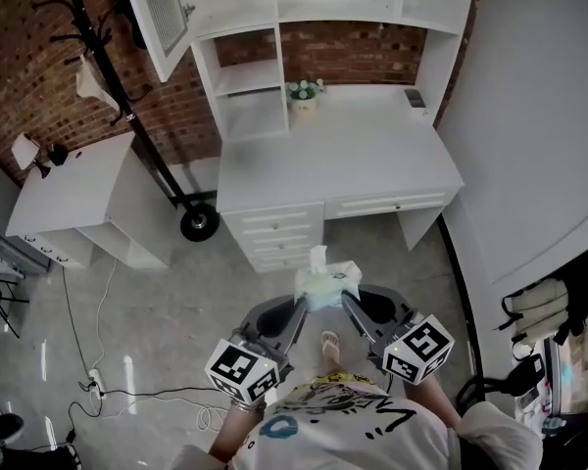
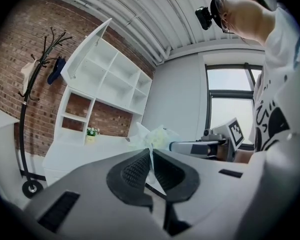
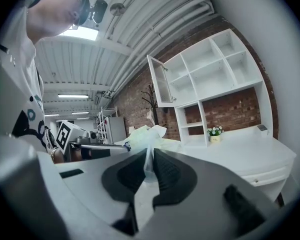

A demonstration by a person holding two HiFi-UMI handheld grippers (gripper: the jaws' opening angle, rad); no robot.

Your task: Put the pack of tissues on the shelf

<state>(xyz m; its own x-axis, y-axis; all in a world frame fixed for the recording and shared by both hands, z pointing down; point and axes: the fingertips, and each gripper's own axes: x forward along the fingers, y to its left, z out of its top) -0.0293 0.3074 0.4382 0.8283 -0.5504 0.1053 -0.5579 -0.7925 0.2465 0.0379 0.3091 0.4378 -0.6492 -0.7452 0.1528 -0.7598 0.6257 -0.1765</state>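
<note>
The person is standing on the grey concrete floor (image 1: 157, 302), facing the white desk (image 1: 343, 160), with both tools held out in front. The soft, pale green-and-white, plastic-wrapped pack of tissues (image 1: 329, 284) is hanging in the air between the 2 tools, over the floor and just short of the desk's drawers (image 1: 274, 233). 1 white tissue (image 1: 318, 258) is sticking up from the top of the pack.

The dark grey left gripper (image 1: 301, 307) is gripping the pack's left end. In the left gripper view, the left gripper (image 2: 151, 156) is showing its 2 ribbed jaws pressed together on a thin fold of the clear wrapper, with the pack of tissues (image 2: 155, 138) bulging just beyond the tips.

The dark grey right gripper (image 1: 351, 305) is gripping the opposite end. In the right gripper view, the right gripper (image 3: 149, 160) is likewise closed on a thin strip of wrapper, and the pack of tissues (image 3: 142, 133) is sitting just past the jaws. Each gripper view is also catching the other tool: the right gripper (image 2: 200, 146) and the left gripper (image 3: 97, 149).

On the desk's back edge the white open-fronted shelf unit (image 1: 250, 76) is standing against the red brick wall (image 1: 20, 67), well apart from the pack. A small pot of white flowers (image 1: 304, 94) is sitting on the desk just beside the shelf unit's lower compartments. A black coat stand (image 1: 103, 37) is standing left of the desk, near a low white cabinet (image 1: 73, 189).
</note>
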